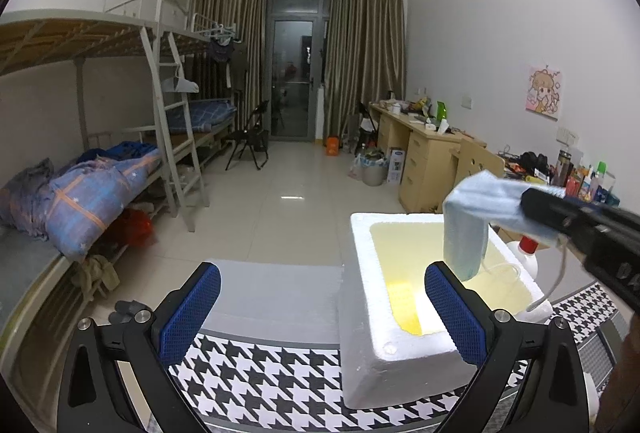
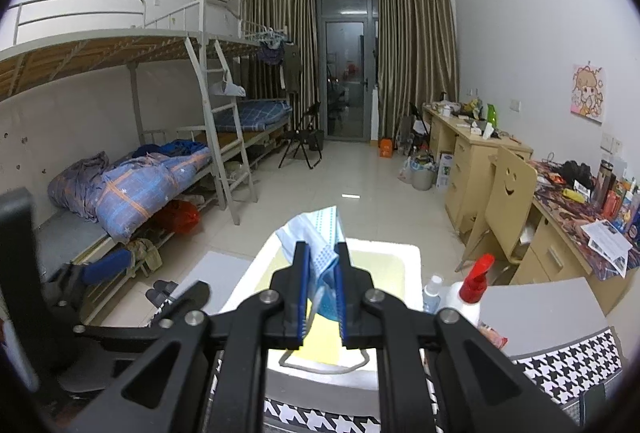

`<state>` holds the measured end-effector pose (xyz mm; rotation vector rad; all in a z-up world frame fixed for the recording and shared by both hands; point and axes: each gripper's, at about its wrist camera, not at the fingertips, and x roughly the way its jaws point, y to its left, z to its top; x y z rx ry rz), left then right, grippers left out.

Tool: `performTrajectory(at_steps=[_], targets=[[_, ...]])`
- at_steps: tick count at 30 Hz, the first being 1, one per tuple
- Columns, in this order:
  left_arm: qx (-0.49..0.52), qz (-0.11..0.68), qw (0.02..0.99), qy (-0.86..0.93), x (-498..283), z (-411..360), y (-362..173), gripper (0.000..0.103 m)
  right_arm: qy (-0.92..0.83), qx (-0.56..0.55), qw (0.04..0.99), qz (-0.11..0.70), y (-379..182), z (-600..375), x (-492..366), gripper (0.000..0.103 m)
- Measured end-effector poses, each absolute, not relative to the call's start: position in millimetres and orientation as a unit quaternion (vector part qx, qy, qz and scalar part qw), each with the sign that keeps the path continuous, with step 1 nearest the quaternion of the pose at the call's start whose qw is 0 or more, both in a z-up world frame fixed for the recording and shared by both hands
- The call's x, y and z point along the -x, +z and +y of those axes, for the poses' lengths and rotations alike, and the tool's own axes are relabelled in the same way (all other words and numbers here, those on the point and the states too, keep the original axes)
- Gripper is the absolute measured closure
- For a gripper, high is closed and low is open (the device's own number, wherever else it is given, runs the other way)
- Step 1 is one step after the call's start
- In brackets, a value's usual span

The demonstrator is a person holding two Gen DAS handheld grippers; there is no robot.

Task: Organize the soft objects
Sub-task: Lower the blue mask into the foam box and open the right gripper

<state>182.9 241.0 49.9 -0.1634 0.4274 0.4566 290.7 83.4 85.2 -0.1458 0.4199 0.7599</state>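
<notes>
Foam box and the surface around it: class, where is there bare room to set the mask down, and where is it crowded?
The foam box has bare yellow floor below the blue mask held by the right gripper. The flat white sheet left of the box is bare. Right of the box is crowded: spray bottle and small clear bottle.
</notes>
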Motion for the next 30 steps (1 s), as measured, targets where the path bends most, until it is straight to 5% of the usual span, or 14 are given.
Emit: performTrajectory(at_steps=[15, 16, 20, 21, 30], targets=[[0.067, 0.217, 0.946, 0.232, -181.6, 243.0, 43.4, 0.001, 0.357, 0.069, 0.89, 0.275, 55.8, 98.7, -325.9, 0.087], [0.069, 0.218, 0.945, 0.232, -182.3, 243.7, 43.1, 0.001, 0.352, 0.071, 0.889, 0.284, 52.3, 100.1, -329.4, 0.085], [0.07, 0.22, 0.946, 0.228, -181.9, 244.9, 42.9, 0.001, 0.333, 0.073, 0.885, 0.317, 42.2, 101.6, -336.9, 0.036], [0.069, 0.22, 0.946, 0.23, -181.6, 245.0, 43.2, 0.001, 0.334, 0.07, 0.884, 0.319, 41.1, 100.5, -337.3, 0.031], [0.066, 0.224, 0.944, 0.232, -181.6, 244.8, 44.1, 0.001, 0.339, 0.071, 0.884, 0.313, 48.2, 90.8, -330.5, 0.026]])
